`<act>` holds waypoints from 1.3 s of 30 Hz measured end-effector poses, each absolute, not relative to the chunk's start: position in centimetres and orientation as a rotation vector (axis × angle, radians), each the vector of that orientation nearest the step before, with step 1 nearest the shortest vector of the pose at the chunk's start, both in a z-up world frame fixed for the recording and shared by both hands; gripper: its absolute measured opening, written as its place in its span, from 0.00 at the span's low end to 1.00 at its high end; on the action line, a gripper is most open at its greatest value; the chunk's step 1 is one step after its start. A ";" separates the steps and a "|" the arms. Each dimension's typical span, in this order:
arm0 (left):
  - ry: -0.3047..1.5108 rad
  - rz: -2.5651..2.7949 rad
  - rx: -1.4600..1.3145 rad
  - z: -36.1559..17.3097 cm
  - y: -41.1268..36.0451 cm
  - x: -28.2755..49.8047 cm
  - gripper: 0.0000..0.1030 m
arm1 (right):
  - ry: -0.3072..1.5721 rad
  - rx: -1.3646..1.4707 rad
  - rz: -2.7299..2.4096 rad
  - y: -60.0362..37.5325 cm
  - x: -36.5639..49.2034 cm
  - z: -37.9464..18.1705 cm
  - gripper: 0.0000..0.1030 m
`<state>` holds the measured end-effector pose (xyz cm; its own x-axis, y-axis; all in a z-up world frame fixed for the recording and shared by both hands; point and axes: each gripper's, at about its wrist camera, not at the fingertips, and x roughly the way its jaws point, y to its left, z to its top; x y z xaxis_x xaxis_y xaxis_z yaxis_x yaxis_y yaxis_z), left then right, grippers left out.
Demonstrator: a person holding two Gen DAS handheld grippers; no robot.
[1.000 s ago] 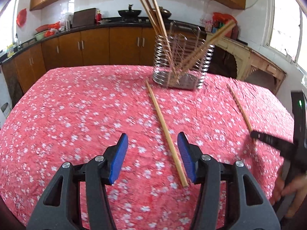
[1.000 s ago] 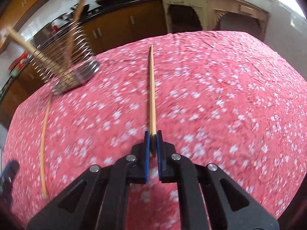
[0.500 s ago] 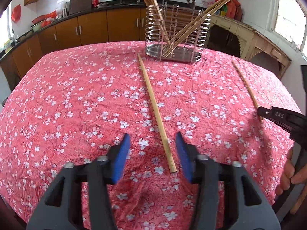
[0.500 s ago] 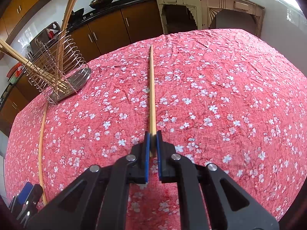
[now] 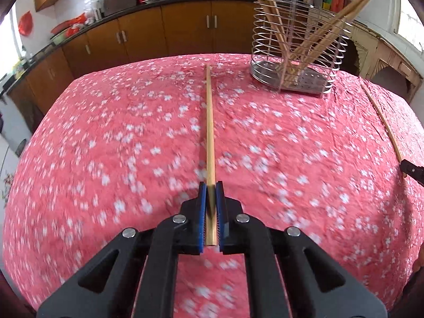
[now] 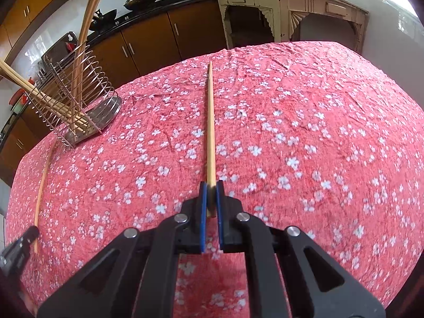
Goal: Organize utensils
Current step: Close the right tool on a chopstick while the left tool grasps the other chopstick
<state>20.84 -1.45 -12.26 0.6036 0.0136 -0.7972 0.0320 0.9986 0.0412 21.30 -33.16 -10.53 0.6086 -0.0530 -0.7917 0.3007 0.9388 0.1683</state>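
Left hand-held gripper (image 5: 211, 185): blue pads have just closed onto the near end of a wooden chopstick (image 5: 210, 122), which lies along the red floral surface (image 5: 106, 145) toward the wire utensil holder (image 5: 296, 53). Right hand-held gripper (image 6: 211, 185): clamped on the near end of a second chopstick (image 6: 211, 122), also resting on the cloth. The holder contains several chopsticks, leaning outward.

We look down steeply along each gripper's fingers, close over the tablecloth (image 5: 106, 159); both views share the wire holder (image 6: 79, 100) ahead.
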 end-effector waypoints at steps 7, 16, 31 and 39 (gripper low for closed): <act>0.893 -0.080 0.050 -12.4 0.5 21.8 0.07 | 0.886 0.251 -0.246 -34.1 22.5 -10.6 0.08; 0.887 -0.098 0.032 -12.5 1.1 21.1 0.19 | 0.868 0.246 -0.246 -33.9 22.3 -10.9 0.08; 0.891 -0.063 0.081 -12.5 0.6 21.3 0.25 | 0.868 0.247 -0.247 -34.1 22.2 -10.9 0.08; 0.891 -0.061 0.077 -12.5 0.8 21.2 0.25 | 0.868 0.253 -0.245 -34.1 22.2 -10.9 0.08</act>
<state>21.25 0.78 -12.46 0.6269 -0.0209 -0.7788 0.0853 0.9955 0.0420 22.17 -34.08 -10.92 0.6222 -0.1090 -0.7752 0.3127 0.9424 0.1184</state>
